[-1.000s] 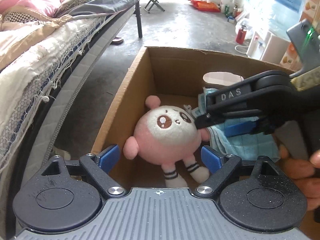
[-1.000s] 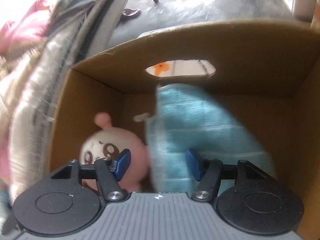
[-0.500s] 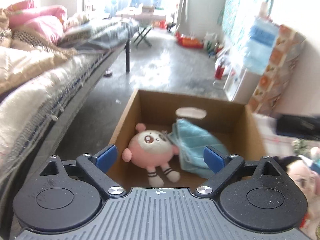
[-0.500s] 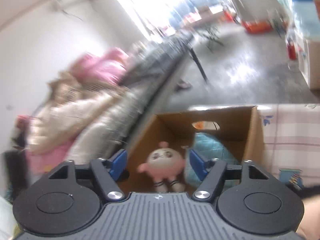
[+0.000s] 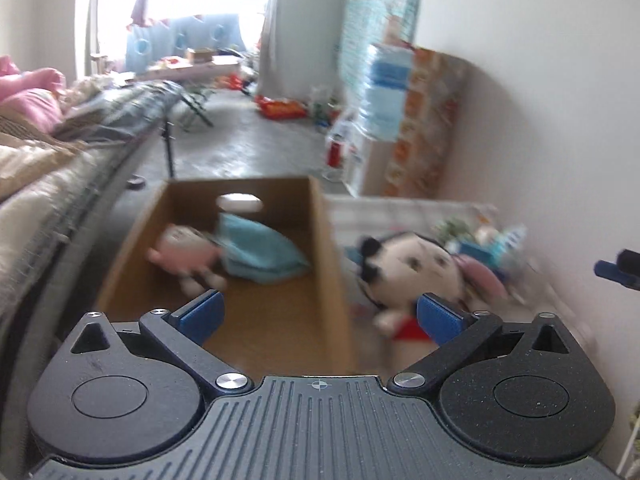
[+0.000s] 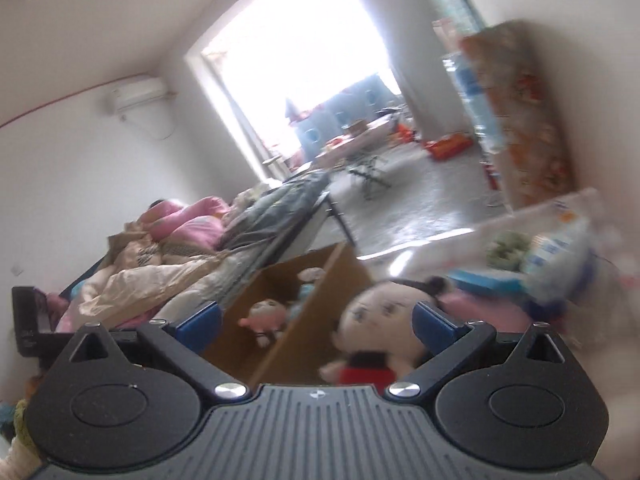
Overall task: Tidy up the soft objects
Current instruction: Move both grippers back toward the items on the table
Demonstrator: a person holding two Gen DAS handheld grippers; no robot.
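Both tools, left (image 5: 318,314) and right (image 6: 316,318), have just been spreading, nothing being pinched. The open brown cardboard box (image 5: 324,240), holding the round pink plush toy (image 5: 186,254) and folded blue cloth (image 5: 262,254), is being seen ahead-left; the black-haired doll (image 5: 412,270) is lying outside its right wall.

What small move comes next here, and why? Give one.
Probably bring the right claw down around the black-haired doll. Both claws are open and empty, the pink plush and blue cloth already lie in the cardboard box, and the doll sits outside beside it.
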